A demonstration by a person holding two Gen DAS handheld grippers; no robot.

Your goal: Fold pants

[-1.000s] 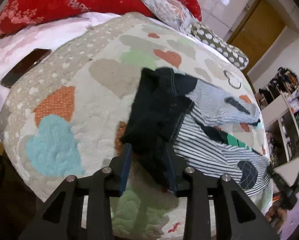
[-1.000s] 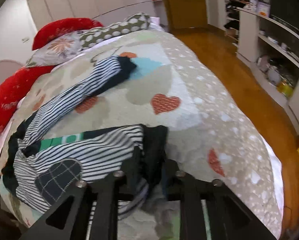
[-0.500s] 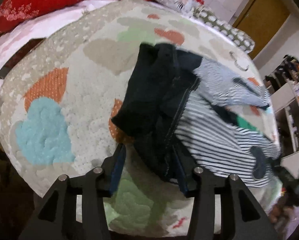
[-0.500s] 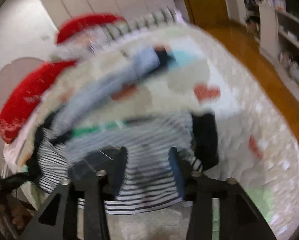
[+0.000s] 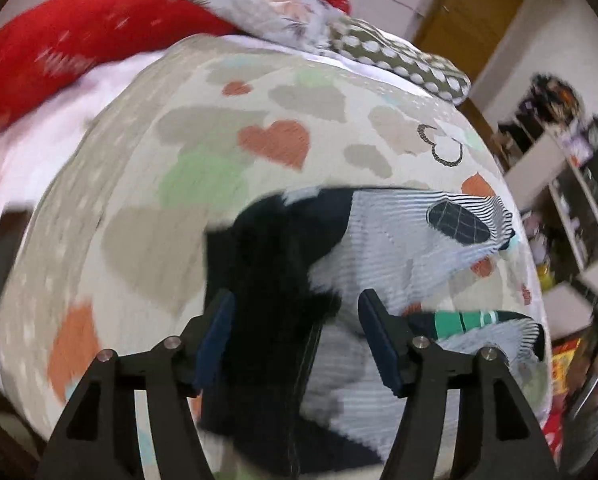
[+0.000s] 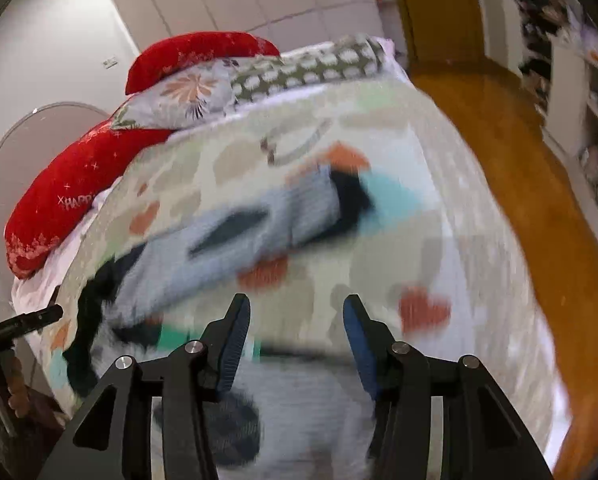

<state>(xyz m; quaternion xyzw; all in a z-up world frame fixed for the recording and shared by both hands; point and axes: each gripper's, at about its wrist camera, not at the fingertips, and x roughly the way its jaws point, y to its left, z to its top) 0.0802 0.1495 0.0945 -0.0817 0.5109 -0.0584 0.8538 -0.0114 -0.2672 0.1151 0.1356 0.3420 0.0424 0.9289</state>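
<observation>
Your left gripper (image 5: 297,312) is spread wide, the pants' (image 5: 399,240) dark waistband lying loose between its fingers, gripped by neither. Your right gripper (image 6: 297,320) is also released, holding nothing. The striped pants sprawl on the quilt (image 6: 439,184), one leg running toward 11 o'clock in the blurred right view, toward the pillows (image 6: 203,92).

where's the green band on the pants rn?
Left wrist view, lower right: the green band lies on the striped pants just right of the open left gripper, over the heart-print quilt.
</observation>
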